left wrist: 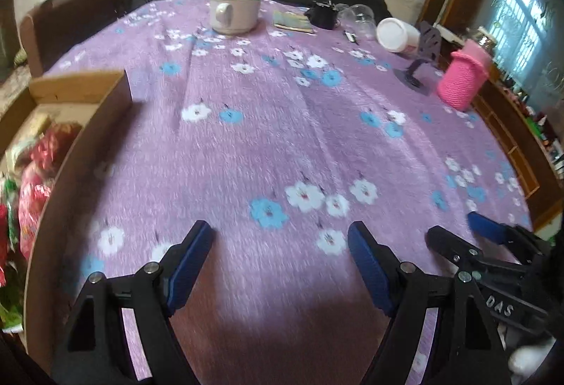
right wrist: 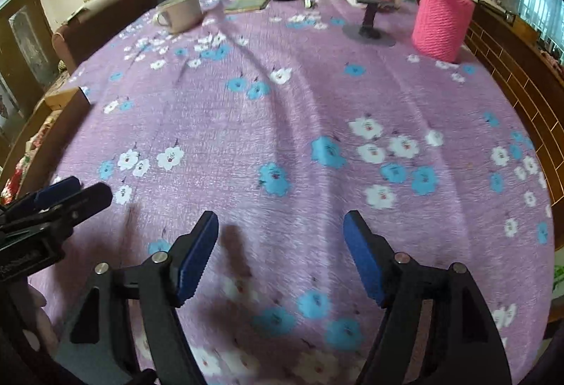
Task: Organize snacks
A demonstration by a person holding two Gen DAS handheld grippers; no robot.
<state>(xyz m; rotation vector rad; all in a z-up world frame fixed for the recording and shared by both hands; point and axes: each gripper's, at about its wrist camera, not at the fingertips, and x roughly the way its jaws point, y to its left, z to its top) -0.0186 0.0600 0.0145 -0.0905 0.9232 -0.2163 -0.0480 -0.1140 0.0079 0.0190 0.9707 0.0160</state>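
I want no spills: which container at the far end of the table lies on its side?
The white lidded plastic jar lies tipped, its round lid facing the camera. The white ceramic mug and the bottle in the pink knitted sleeve stand upright.

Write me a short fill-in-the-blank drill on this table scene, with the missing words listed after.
1. The snack packets lie inside a ____ box at the table's left edge.
2. The bottle at the far right wears a knitted sleeve coloured ____.
3. Between the jaws of the left gripper and the right gripper there is ____ but cloth.
4. The white mug stands ____ on the floral tablecloth.

Missing words: cardboard; pink; nothing; upright
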